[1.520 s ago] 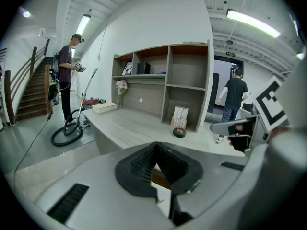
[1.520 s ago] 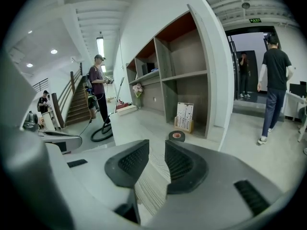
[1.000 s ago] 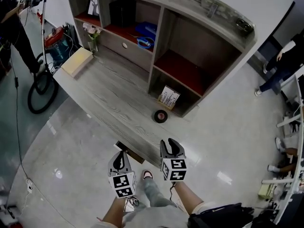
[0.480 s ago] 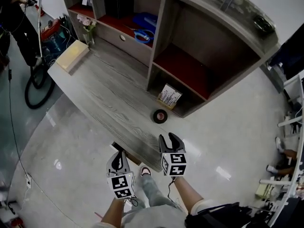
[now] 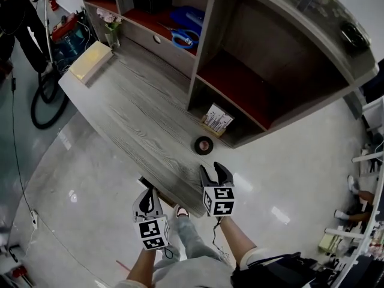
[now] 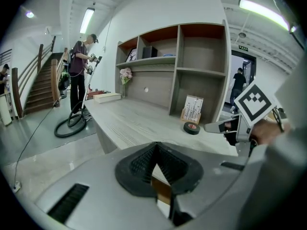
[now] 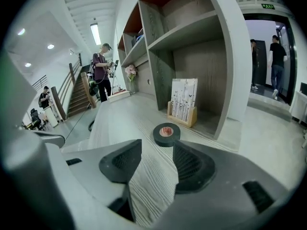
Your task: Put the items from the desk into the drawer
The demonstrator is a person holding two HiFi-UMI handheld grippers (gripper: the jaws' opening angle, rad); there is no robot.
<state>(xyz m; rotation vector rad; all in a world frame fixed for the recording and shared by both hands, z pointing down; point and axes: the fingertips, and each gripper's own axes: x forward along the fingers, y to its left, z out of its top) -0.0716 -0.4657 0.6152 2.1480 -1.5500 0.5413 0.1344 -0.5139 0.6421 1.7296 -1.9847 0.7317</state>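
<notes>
**Black tape roll lies ahead of the parted right jaws**

On my right gripper (image 7: 157, 152) the fingers stand moderately apart and have just been opening. Nothing is between them; I see only bare grey woodgrain of the desk (image 5: 138, 125) through the gap. My left gripper (image 6: 156, 147) has its ribbed black pads pressed together at the tips, holding nothing. From the head view both grippers hang over the near edge of the desk, the right one (image 5: 216, 170) ahead of the left (image 5: 149, 194).

The tape roll (image 7: 166, 134) lies flat on the desktop beyond the right fingertips and clear of them. It is a black ring with a reddish core. Just behind it a wooden card stand (image 7: 183, 104) sits at the mouth of the lowest shelf bay. The drawer front (image 5: 157, 39), with its round knob, is well apart, far along the desk.
</notes>
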